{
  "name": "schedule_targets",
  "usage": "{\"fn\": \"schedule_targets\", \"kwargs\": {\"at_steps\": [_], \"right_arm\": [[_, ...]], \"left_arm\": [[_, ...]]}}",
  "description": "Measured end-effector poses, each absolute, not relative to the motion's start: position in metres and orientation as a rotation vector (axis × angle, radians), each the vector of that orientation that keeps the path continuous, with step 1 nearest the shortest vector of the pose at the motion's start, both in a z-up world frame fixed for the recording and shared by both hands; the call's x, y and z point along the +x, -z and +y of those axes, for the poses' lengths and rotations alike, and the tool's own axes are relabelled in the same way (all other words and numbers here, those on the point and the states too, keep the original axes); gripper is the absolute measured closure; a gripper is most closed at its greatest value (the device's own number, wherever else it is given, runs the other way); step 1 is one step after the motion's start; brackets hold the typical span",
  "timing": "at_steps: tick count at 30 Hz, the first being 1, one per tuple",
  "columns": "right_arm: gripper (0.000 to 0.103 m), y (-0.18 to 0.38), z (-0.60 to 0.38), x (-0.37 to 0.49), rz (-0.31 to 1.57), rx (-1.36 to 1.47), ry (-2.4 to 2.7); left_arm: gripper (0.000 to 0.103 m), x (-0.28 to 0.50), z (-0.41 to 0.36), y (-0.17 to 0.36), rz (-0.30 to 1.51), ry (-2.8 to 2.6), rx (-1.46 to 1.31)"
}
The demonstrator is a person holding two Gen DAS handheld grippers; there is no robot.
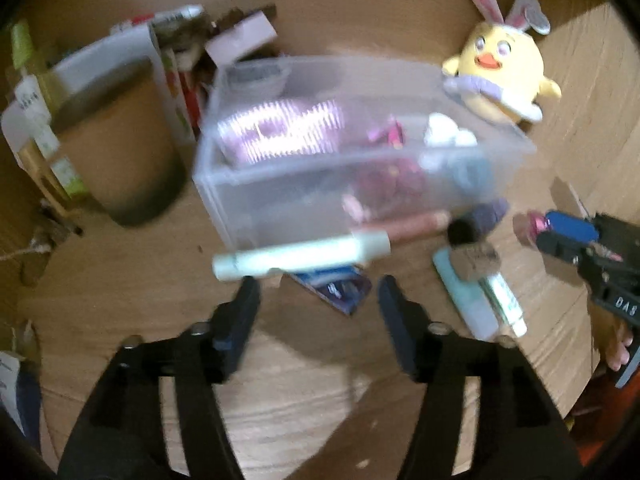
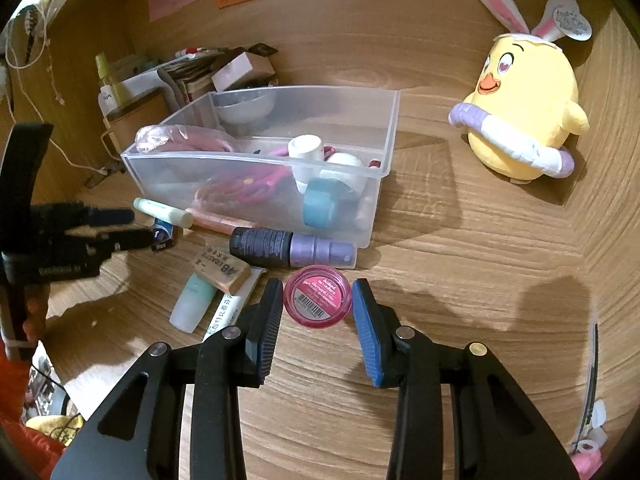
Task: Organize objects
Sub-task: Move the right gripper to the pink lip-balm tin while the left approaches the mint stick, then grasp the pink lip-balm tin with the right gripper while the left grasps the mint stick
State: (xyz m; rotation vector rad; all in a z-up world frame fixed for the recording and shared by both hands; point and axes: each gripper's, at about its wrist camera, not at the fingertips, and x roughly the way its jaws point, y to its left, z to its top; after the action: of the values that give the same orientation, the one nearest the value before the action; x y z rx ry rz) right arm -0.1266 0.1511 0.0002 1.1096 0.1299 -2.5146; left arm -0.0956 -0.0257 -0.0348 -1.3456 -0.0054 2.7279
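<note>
A clear plastic bin (image 2: 384,136) (image 1: 224,184) sits on the wooden desk and holds hair clips, white caps and a blue tape roll. My right gripper (image 2: 318,300) is closed on a small pink jar (image 2: 318,300), held between its pads just in front of the bin. The jar also shows in the left wrist view (image 1: 534,226). My left gripper (image 1: 316,292) is open and empty, hovering just short of a pale green tube (image 1: 300,258) (image 2: 162,211) by the bin's front wall. A dark purple bottle (image 2: 292,248) lies beside the bin.
A yellow chick plush (image 2: 524,112) (image 1: 500,68) stands at the right. An eraser (image 2: 222,270), a mint tube (image 2: 190,304), a white tube (image 2: 230,308), a pink lip gloss (image 2: 218,220) and a blue packet (image 1: 340,290) lie in front of the bin. A brown cup (image 1: 120,140) and boxes stand at the left.
</note>
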Motion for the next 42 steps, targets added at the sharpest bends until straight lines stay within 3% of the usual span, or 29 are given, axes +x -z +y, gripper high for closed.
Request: {"fn": "schedule_targets", "kwargs": {"at_steps": [1, 3, 10, 16, 23, 29, 33, 37, 42], "right_arm": [[0.07, -0.001, 0.152, -0.127, 0.132, 1.105, 2.517], [0.07, -0.003, 0.154, -0.127, 0.13, 1.094, 2.517], [0.07, -0.003, 0.154, -0.131, 0.112, 1.07, 2.492], [0.07, -0.003, 0.15, -0.132, 0.133, 1.053, 2.477], [0.07, -0.002, 0.15, -0.135, 0.122, 1.05, 2.465], [0.07, -0.004, 0.146, -0.135, 0.127, 1.048, 2.465], [0.07, -0.01, 0.141, -0.136, 0.133, 1.031, 2.466], [0.07, -0.018, 0.132, -0.136, 0.143, 1.009, 2.466], [0.07, -0.03, 0.121, -0.135, 0.159, 0.971, 2.481]], "left_arm": [[0.019, -0.097, -0.027, 0.032, 0.001, -2.743, -1.328], [0.013, -0.101, -0.03, 0.03, 0.027, -2.782, -1.31], [0.009, -0.129, -0.034, 0.045, -0.1, -2.708, -1.405], [0.002, -0.138, -0.024, 0.049, -0.073, -2.735, -1.422], [0.001, -0.148, -0.023, 0.062, -0.092, -2.725, -1.49], [0.021, -0.139, -0.034, 0.058, -0.135, -2.753, -1.436], [0.049, -0.13, -0.043, 0.059, -0.104, -2.772, -1.421], [0.069, -0.116, -0.053, 0.056, -0.125, -2.725, -1.417], [0.077, -0.092, -0.058, 0.058, -0.042, -2.734, -1.417]]}}
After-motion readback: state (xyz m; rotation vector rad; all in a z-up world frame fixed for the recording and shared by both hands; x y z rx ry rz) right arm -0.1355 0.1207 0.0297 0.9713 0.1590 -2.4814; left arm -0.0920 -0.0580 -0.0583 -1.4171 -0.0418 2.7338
